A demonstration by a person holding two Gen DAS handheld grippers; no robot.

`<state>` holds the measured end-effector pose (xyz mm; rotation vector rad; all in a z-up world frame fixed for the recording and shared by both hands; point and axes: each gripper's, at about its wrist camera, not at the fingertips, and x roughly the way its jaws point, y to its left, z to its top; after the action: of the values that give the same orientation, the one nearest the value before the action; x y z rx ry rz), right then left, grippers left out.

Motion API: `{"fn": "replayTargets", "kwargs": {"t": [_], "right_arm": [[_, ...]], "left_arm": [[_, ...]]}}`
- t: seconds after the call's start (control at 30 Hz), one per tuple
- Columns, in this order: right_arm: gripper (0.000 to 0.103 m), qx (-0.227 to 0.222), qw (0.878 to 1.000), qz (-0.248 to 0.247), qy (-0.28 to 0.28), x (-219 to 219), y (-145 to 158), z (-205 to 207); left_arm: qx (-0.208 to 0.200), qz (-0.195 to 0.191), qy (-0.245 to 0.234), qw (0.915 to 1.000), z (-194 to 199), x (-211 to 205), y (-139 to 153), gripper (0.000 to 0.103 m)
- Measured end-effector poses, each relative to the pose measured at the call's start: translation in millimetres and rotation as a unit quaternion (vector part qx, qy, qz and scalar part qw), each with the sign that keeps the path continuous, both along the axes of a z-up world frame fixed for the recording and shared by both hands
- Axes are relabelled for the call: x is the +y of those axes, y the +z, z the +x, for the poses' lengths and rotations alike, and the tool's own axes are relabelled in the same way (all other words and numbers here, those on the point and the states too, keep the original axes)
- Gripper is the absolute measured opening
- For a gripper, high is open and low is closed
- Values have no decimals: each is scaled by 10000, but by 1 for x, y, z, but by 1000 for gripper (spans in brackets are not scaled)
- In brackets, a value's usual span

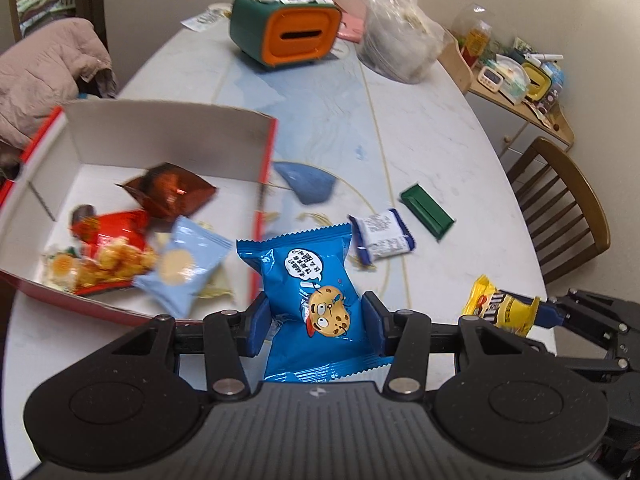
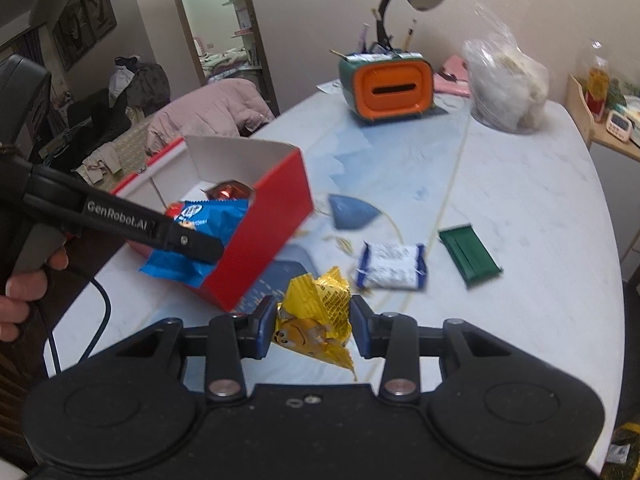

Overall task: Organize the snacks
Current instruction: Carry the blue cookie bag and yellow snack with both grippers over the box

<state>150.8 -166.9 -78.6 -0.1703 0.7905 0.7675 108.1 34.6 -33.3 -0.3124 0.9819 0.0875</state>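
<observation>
My left gripper [image 1: 316, 320] is shut on a blue cookie packet [image 1: 316, 280] and holds it beside the right wall of the red box [image 1: 266, 168]. The right wrist view shows that packet [image 2: 200, 236] at the box's near corner [image 2: 264, 236]. The box holds a brown packet [image 1: 168, 188], a red packet [image 1: 116, 232] and a light blue packet [image 1: 184, 260]. My right gripper [image 2: 314, 330] is shut on a yellow M&M's packet [image 2: 316, 312], just in front of the box; the packet also shows in the left wrist view [image 1: 500, 304]. A white-and-blue packet [image 1: 382, 236] and a green bar [image 1: 426, 210] lie on the table.
The white marble table [image 1: 440, 140] carries an orange-and-green tissue box [image 1: 284, 28], a clear plastic bag [image 1: 400, 44] and a blue wedge [image 1: 308, 184]. A wooden chair [image 1: 560, 204] stands at the right edge. A pink jacket [image 1: 48, 68] lies beyond the left edge.
</observation>
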Motion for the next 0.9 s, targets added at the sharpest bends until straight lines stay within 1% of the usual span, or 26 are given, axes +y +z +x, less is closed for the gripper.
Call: {"fn": "replayTargets", "kwargs": {"t": [0.27,0.43,0.67,0.9], "right_arm": [[37,-240,9996,87,111,49,18,-5],[37,-343,9992,113,166,81,24,-6],[37,-394,9988,111,264,124,25,-8],[37,-375,9988,66,312,162,20,-6]], "left_arm": [[-191,179,114,9996,-23,44,17,48],[-247,274,192,9991,-34,72,24,48],[-301,370,303,9984,-45,107,28,48],[-256,450,393,9979,-46,142,26,48]]}}
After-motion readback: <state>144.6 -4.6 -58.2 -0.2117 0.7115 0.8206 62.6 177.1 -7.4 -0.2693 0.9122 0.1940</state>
